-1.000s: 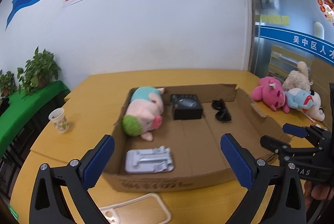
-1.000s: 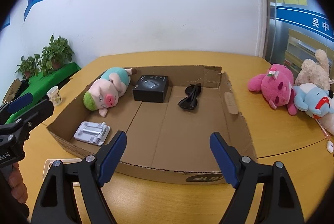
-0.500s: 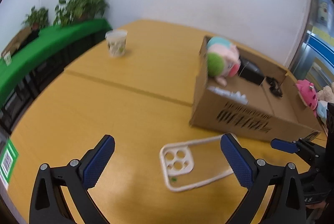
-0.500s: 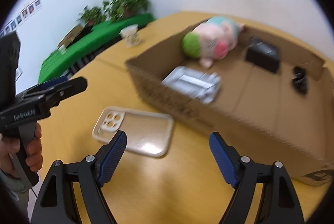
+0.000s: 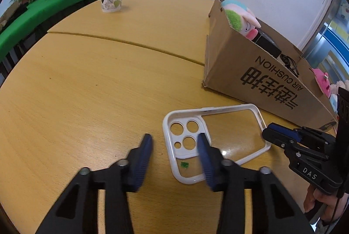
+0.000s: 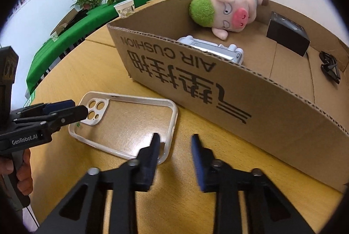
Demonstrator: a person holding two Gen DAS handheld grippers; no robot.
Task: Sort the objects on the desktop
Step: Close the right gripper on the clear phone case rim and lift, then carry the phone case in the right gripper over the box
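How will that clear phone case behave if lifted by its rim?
Probably light: the phone case is a thin open shell. Likely flexes when pinched, being empty. Its glossy clear back may slip; the white rim looks safer.

The light is bright and even, from above. Shadows on the table (image 5: 87,85) are soft and short. A small glare sits on the clear phone case (image 5: 226,150). Fisheye bending curves the table edges, and black corners frame both views. The fingers (image 6: 150,159) near the lens look slightly blurred.
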